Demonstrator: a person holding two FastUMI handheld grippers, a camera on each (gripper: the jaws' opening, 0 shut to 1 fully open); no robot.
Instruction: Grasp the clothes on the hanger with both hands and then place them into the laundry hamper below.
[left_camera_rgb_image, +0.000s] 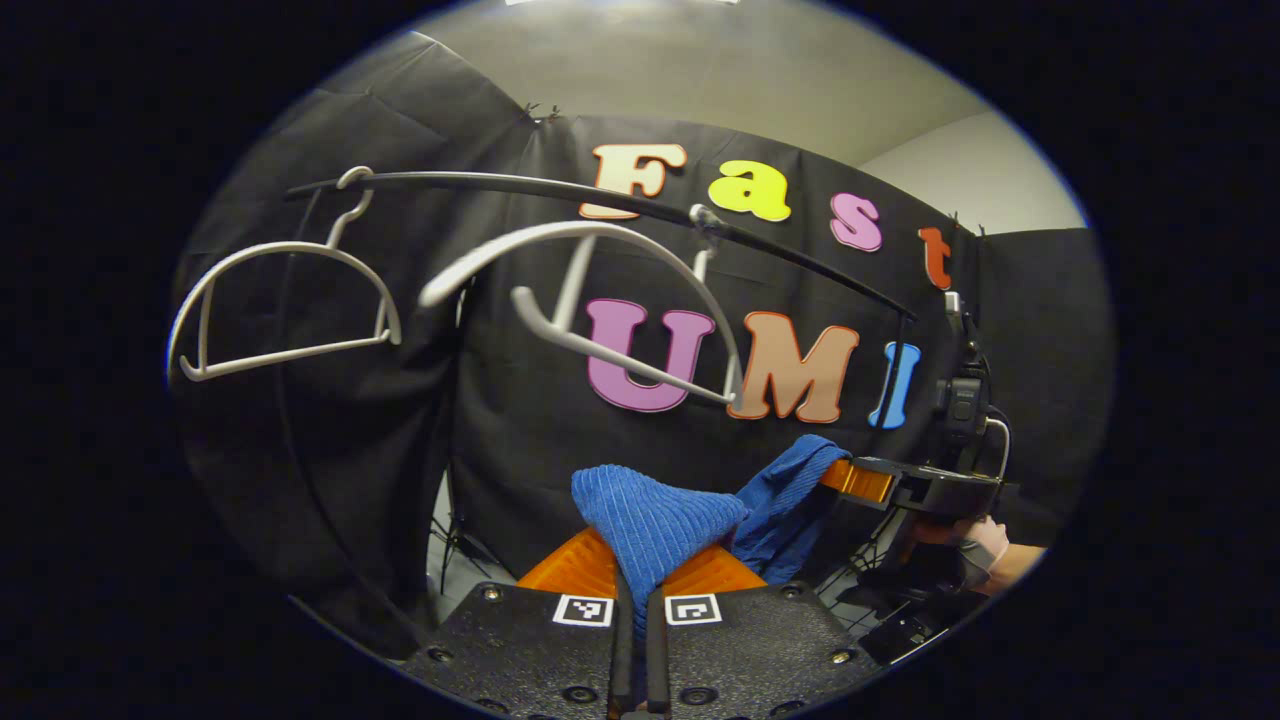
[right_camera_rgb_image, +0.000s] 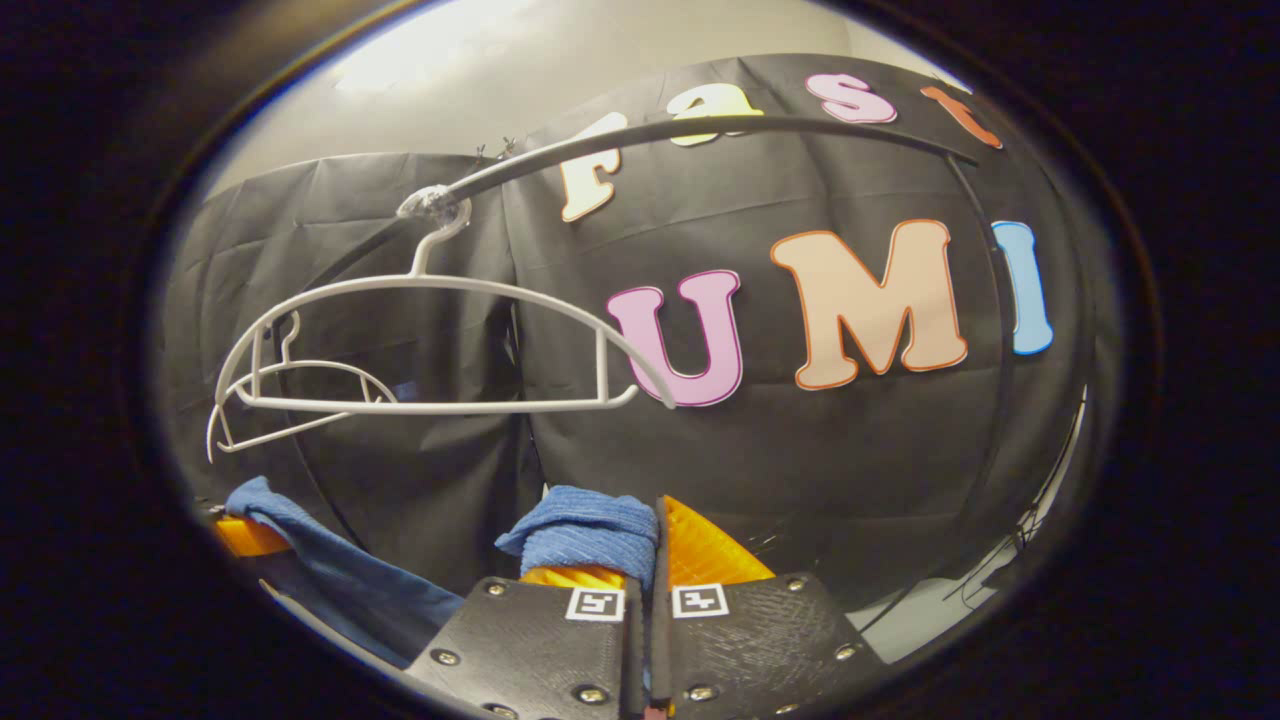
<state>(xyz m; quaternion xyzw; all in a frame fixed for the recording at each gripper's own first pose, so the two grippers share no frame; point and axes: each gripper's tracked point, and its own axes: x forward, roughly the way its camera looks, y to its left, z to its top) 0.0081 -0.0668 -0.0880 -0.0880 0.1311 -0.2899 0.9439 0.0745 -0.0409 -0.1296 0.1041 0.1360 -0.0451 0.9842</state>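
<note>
While 2 hangers hang bare, left gripper and right gripper clamp blue cloth.

garment — ribbed knit cloth, matt | hangers — smooth plastic, slight sheen | rail — smooth, dark, glossy | booth wall — creased matt cloth

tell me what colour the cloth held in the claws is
Blue, with a ribbed weave; the cloth shows best in the left gripper view.

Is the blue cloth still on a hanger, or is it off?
Off. The blue cloth is pinched in the left gripper and the right gripper, below the two bare hangers on the rail.
</note>
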